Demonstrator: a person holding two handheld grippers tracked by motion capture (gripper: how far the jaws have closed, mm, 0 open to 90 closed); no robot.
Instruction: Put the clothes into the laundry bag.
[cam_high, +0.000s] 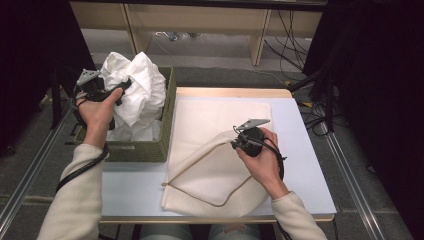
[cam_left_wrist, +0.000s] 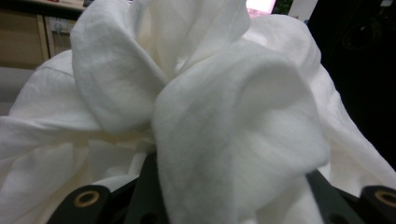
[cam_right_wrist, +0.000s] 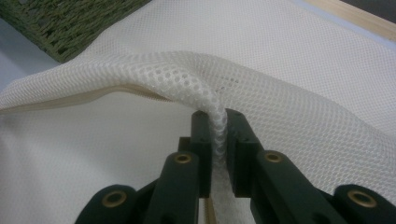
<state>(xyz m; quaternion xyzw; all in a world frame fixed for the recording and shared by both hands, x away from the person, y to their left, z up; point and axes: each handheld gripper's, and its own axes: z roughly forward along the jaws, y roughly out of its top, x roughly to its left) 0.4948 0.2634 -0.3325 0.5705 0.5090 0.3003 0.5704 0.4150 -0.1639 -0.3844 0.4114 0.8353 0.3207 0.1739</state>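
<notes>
A bunched white cloth (cam_high: 142, 90) hangs above the green woven basket (cam_high: 145, 150) at the left. My left gripper (cam_high: 125, 85) is shut on it from the left side. In the left gripper view the cloth (cam_left_wrist: 210, 107) bulges out between the two black jaws and hides their tips. A cream mesh bag (cam_high: 215, 175) lies flat on the table, mouth towards the left. My right gripper (cam_high: 236, 142) is shut on the bag's upper layer and holds it raised, so the mouth gapes. In the right gripper view the mesh (cam_right_wrist: 303, 93) is pinched in a fold between my right gripper (cam_right_wrist: 218, 140).
More white cloth lies inside the basket (cam_right_wrist: 60, 23), which stands against the bag's left edge. The pale table top (cam_high: 310, 165) has bare room to the bag's right and in front of the basket. Cables and shelving lie beyond the far edge.
</notes>
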